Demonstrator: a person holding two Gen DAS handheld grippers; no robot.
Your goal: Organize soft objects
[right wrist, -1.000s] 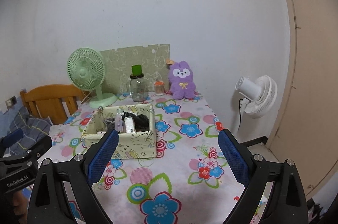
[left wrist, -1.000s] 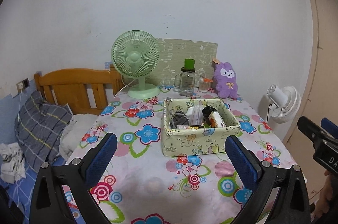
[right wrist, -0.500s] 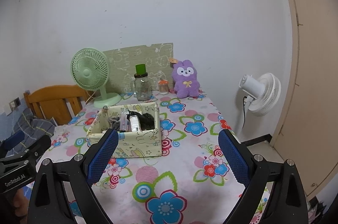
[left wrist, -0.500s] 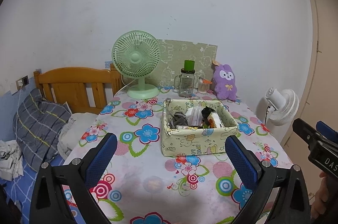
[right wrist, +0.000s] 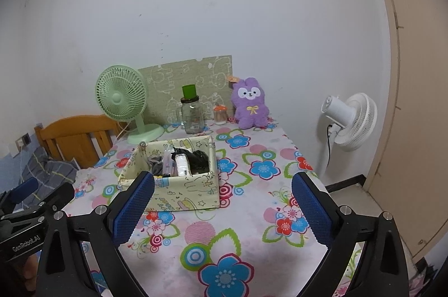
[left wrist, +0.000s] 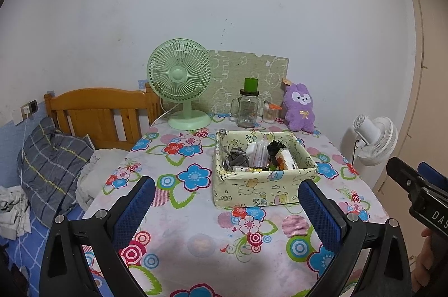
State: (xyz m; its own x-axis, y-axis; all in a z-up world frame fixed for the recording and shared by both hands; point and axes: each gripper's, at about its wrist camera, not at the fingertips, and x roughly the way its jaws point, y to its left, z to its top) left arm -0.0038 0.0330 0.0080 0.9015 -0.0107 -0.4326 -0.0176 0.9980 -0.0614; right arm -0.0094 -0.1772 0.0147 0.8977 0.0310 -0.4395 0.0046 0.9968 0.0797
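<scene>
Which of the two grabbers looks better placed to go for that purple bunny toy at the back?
Probably the right gripper: open and empty, on the side of the table where the purple bunny sits, past the fabric basket.

Worktop (left wrist: 179, 213) w/ floral cloth. Fabric storage bin (left wrist: 260, 189) mid-right. Far edge, left to right: green desk fan (left wrist: 180, 84), glass mug-jar (left wrist: 247, 108), small jar (left wrist: 270, 113), purple plush bunny (left wrist: 299, 108).
</scene>
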